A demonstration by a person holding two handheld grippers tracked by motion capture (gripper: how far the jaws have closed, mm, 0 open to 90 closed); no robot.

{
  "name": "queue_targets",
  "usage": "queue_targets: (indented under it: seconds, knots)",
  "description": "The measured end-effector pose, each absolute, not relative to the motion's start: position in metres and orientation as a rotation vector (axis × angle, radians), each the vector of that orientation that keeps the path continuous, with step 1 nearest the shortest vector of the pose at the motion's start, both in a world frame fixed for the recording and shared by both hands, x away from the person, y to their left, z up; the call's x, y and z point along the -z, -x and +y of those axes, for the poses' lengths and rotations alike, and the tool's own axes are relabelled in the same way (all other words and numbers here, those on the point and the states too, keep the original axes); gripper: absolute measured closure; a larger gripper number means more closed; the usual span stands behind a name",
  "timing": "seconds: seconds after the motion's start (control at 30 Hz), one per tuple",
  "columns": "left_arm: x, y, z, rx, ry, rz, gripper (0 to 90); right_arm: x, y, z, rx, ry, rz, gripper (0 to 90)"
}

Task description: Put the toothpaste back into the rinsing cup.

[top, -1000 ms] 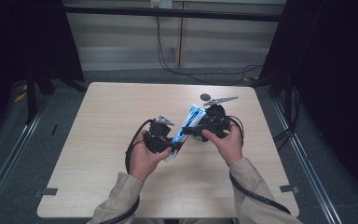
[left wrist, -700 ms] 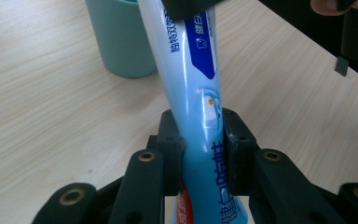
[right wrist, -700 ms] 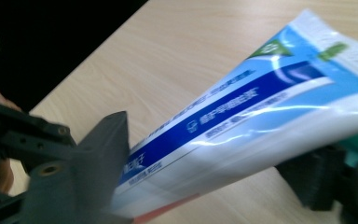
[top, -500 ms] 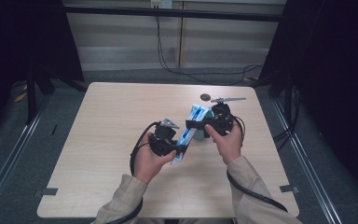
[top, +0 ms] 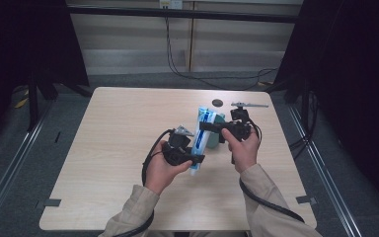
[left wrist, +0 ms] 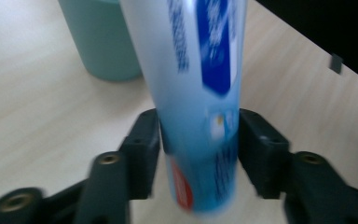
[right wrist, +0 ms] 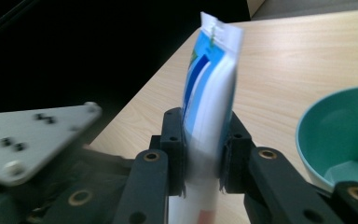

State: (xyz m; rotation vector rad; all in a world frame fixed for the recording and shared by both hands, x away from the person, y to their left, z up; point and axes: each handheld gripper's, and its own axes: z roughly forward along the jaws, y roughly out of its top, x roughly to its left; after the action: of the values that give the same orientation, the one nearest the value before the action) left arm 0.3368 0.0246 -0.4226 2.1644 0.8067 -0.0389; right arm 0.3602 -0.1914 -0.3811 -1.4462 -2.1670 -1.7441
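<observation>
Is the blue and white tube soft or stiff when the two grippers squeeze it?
Probably soft: the tube has a flat crimped end and looks pinched between the right gripper pads. Its glossy skin may slip in the left gripper. It seems light.

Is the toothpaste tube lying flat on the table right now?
No, the toothpaste tube is held off the table, clamped by both the left gripper and the right gripper.

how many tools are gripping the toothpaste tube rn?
2. The left tool is shut on the blue-and-white plastic toothpaste tube near its cap end; the right tool is shut on it nearer the flat crimped end, beside the teal cup.
</observation>
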Motion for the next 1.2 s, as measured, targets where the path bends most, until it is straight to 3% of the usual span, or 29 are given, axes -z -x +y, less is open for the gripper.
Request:
queue_targets:
  seconds: [0.1,0.5,0.73,1.2]
  knots:
    - [0.432,-0.339,0.034,0.099,-2.172,0.84,39.8,0.375,-0.359,-0.197,1.791,1.424,-2.182,76.2]
    - [0.452,-0.343,0.055,0.054,-2.187,0.843,24.5,0.37,-0.356,-0.212,1.818,1.43,-2.267,76.0]
    - [0.47,-0.345,0.067,0.005,-2.222,0.844,19.0,0.365,-0.354,-0.218,1.839,1.432,-2.282,76.0]
    - [0.49,-0.345,0.082,-0.111,-2.281,0.769,16.2,0.358,-0.355,-0.227,1.871,1.437,-2.3,75.9]
